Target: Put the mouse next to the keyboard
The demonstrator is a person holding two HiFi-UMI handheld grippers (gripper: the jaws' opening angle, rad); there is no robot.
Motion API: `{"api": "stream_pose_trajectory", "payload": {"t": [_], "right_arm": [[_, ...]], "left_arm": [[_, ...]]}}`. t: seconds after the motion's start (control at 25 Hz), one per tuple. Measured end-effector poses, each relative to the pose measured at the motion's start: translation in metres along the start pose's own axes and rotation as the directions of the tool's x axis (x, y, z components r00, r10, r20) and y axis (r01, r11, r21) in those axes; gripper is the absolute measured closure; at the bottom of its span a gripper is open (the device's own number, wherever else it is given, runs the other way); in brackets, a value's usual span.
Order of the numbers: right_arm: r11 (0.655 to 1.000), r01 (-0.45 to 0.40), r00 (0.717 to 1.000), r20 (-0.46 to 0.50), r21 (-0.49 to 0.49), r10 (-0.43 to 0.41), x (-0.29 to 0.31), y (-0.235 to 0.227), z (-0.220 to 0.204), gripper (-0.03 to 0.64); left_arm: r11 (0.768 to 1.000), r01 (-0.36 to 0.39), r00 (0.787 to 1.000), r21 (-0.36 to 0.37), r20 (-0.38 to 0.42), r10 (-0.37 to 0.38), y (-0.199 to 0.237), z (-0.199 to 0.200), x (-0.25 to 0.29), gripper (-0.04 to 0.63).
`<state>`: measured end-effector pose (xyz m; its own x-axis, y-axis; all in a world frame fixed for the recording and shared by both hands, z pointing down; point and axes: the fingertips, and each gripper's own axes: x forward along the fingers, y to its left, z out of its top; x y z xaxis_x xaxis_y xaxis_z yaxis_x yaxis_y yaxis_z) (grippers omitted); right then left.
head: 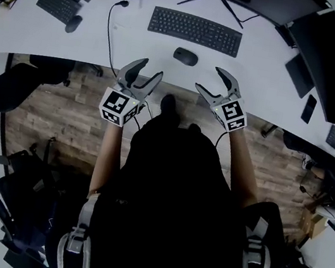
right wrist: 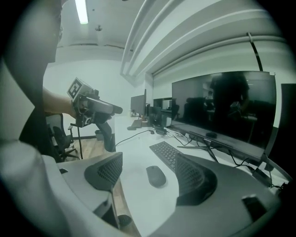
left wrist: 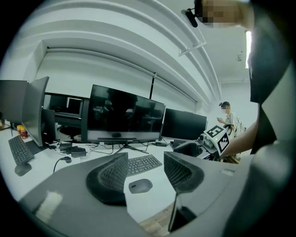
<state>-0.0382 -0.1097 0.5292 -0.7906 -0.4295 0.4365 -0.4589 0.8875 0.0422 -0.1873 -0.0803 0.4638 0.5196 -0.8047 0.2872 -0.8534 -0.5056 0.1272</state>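
At the left back corner of the desk (head: 55, 43) lies a second keyboard (head: 58, 5) with a second mouse (head: 73, 24) just at its right end, the usual place for a right hand. A cable (head: 108, 30) runs from the back toward the front edge, left of the middle. The left gripper (head: 152, 68) hovers over the front edge with its jaws wide apart and nothing between them. In the left gripper view the mouse (head: 185, 56) shows through the gap, but it lies farther ahead on the desk and is not touched. The mouse is near the front edge, about at the middle, just in front of the keyboard (head: 195, 31) and a little apart from it, so it sits before the keys and not at the side. The keyboard lies along the back part of the desk, in front of a monitor stand. The right gripper (head: 207, 78) also hovers over the front edge, right of the mouse, with its jaws wide, empty and turned toward the mouse. I think both grippers are held open like this because the grasp has not begun. The right one seems better placed, since the bare desk beside the keyboard's right end is on its side. The mouse is low and smooth, so the jaws should come down around its sides before they close, or it may slide away.
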Motion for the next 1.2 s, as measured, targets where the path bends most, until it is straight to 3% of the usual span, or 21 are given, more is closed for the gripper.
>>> {"api": "stream_pose_trajectory", "payload": {"t": [0.56, 1.2], "right_arm": [[0.998, 0.062, 0.998, -0.006, 0.031, -0.062, 0.036, -0.002, 0.011, 0.256], [0.999, -0.033, 0.999, -0.008, 0.018, 0.033, 0.058, -0.012, 0.008, 0.256]], "left_arm": [[0.995, 0.1, 0.995, 0.021, -0.032, -0.099, 0.04, -0.002, 0.021, 0.368], [0.999, 0.041, 0.998, -0.007, -0.042, -0.041, 0.047, -0.009, 0.032, 0.368]]}}
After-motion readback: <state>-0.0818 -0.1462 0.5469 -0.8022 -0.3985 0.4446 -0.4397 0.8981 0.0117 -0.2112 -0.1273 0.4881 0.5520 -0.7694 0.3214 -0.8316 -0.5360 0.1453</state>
